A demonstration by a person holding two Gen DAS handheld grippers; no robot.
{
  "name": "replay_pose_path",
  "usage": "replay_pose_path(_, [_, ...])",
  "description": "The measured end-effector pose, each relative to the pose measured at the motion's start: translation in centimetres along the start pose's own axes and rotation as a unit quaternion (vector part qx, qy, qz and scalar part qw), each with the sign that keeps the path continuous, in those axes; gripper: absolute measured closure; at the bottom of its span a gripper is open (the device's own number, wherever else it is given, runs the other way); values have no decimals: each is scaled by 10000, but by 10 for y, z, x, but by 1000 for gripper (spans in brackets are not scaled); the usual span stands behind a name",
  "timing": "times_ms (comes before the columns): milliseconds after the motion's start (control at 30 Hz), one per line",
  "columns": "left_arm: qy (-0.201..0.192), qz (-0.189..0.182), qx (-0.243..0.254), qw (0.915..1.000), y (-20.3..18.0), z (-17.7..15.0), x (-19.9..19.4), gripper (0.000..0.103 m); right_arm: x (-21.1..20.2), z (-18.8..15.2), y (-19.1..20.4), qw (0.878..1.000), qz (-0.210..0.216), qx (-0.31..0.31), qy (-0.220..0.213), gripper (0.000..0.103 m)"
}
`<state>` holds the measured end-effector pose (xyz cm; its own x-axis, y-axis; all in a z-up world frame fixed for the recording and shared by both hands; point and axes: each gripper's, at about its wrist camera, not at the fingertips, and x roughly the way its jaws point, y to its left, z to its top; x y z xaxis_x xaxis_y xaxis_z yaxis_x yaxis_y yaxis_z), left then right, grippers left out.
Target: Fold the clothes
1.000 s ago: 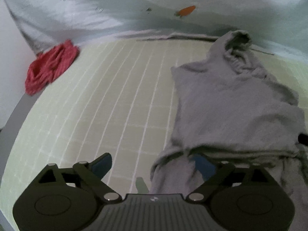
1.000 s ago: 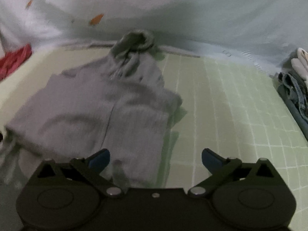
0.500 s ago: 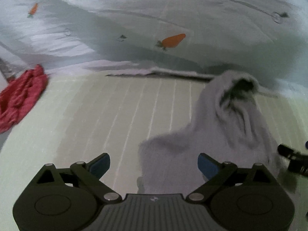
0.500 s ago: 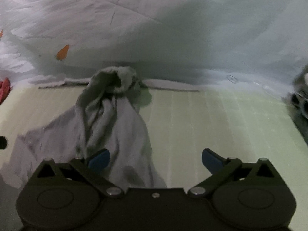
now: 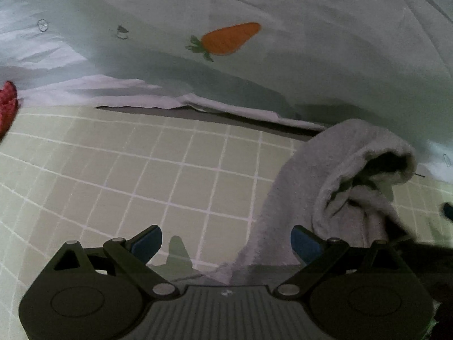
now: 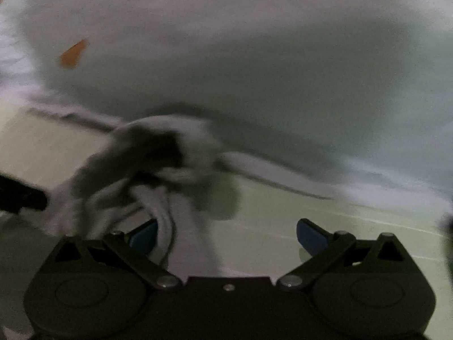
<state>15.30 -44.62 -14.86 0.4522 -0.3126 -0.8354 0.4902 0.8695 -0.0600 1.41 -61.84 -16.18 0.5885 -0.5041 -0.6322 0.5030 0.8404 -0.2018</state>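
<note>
A grey hooded sweatshirt (image 5: 334,181) lies on the pale green checked sheet (image 5: 141,170), its hood opening facing me near the far edge. My left gripper (image 5: 226,240) is open low over the sheet, its right pad just touching the sweatshirt's left edge, nothing between the fingers. In the blurred right wrist view the sweatshirt's hood (image 6: 158,153) sits ahead and left. My right gripper (image 6: 226,235) is open too, with the grey cloth running past its left finger. Part of the other gripper (image 6: 19,195) shows at the left edge.
A pale blue-green quilt with an orange carrot print (image 5: 229,39) rises behind the sheet like a wall. A red garment (image 5: 7,104) lies at the far left edge. Bare checked sheet stretches left of the sweatshirt.
Both grippers have moved forward along the sweatshirt toward its hood and the quilt. The body of the sweatshirt has passed out of view below. Both stay open.
</note>
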Motion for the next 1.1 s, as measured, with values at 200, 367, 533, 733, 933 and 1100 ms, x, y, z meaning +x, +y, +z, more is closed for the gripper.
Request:
replay_pose_path(200, [-141, -375, 38, 9992, -16, 5, -8, 6, -18, -20, -35, 9939, -1075, 182, 130, 0])
replay_pose_path(367, [-303, -298, 770, 9961, -48, 9, -1, 3, -12, -23, -33, 9963, -836, 159, 101, 0])
replay_pose_path(533, [-180, 76, 1573, 9874, -69, 14, 24, 3, 6, -12, -25, 9992, -257, -288, 97, 0])
replay_pose_path(733, [-596, 1122, 2191, 9674, -76, 9, 24, 3, 10, -9, -46, 9964, -843, -113, -16, 0])
replay_pose_path(933, [-1133, 2363, 2374, 9354, -59, 9, 2, 3, -32, -18, -75, 9903, -1246, 206, -575, 0])
replay_pose_path(1100, [-1322, 2376, 1387, 9523, -20, 12, -51, 3, -74, -28, -89, 9882, -1288, 461, -695, 0])
